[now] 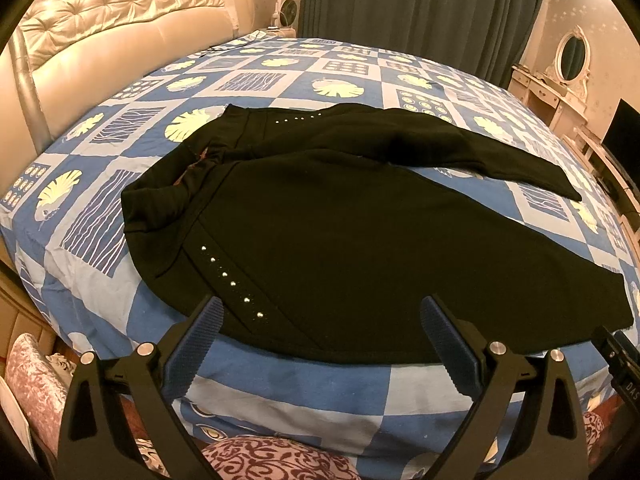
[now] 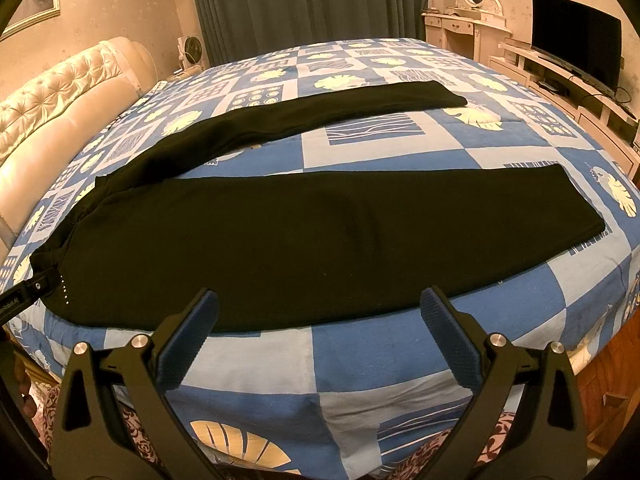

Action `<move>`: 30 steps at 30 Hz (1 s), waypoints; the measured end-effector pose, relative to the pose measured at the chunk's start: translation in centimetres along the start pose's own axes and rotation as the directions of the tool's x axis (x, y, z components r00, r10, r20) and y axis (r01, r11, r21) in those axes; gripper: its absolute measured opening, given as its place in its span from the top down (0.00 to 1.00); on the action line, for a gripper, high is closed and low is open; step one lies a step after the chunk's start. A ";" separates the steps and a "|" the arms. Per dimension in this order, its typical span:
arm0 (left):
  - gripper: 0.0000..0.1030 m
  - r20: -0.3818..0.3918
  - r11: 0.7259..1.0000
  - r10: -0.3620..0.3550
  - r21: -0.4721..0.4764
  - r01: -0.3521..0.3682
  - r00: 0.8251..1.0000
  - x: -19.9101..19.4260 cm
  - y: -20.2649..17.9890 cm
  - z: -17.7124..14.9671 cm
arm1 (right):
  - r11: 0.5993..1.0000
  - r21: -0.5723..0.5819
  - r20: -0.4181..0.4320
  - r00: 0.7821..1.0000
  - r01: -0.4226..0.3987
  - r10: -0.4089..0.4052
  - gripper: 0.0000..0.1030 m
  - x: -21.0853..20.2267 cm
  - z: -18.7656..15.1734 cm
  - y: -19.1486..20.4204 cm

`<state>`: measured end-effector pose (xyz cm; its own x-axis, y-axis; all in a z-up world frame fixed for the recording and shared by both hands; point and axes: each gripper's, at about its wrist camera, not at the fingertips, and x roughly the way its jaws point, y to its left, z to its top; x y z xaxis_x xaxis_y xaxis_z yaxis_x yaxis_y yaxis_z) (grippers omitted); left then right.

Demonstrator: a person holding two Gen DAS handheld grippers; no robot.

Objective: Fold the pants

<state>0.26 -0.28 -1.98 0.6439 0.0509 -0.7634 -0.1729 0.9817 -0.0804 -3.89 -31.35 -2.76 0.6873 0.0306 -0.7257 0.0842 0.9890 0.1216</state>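
The black pants (image 2: 280,236) cover the near half of the bed (image 2: 360,364), legs spread apart. Between the legs, a wedge of bare quilt opens toward 2 o'clock. A bare strip runs along the near edge at 6 o'clock. The padded headboard (image 1: 100,52) blocks 10 o'clock.
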 end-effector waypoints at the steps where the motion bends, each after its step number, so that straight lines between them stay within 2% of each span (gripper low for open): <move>1: 0.05 -0.001 1.000 0.000 -0.001 0.000 1.000 0.0 0.0 0.0 | 1.000 0.000 0.000 1.000 0.001 -0.001 0.02 0.0 0.0 0.0; 18: 0.05 -0.017 1.000 0.010 0.011 -0.010 1.000 0.3 0.1 -0.1 | 1.000 -0.009 -0.019 1.000 -0.009 0.009 0.02 1.0 -0.5 0.6; 20: 0.05 -0.024 1.000 -0.007 0.010 0.007 1.000 0.4 0.2 0.1 | 1.000 -0.014 -0.025 1.000 -0.010 0.010 0.02 1.1 -0.4 0.7; 24: 0.05 -0.040 0.993 -0.112 -0.035 0.111 0.993 0.4 1.3 1.2 | 0.999 -0.034 -0.036 0.999 -0.020 0.019 0.02 1.4 -0.1 1.3; 27: 0.05 -0.063 0.972 -0.203 -0.137 0.193 0.977 0.9 3.9 2.7 | 0.998 -0.051 -0.043 0.999 -0.033 0.031 0.02 1.8 0.4 1.9; 30: 0.05 -0.097 0.930 -0.347 -0.164 0.329 0.933 2.4 7.2 5.7 | 0.996 -0.067 -0.057 0.997 -0.051 0.048 0.02 2.5 0.9 2.8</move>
<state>4.81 7.91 -0.79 0.5883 -0.3109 -0.7465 -0.0716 0.8995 -0.4310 -1.25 -28.69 -3.62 0.6483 0.0859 -0.7565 0.0004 0.9936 0.1132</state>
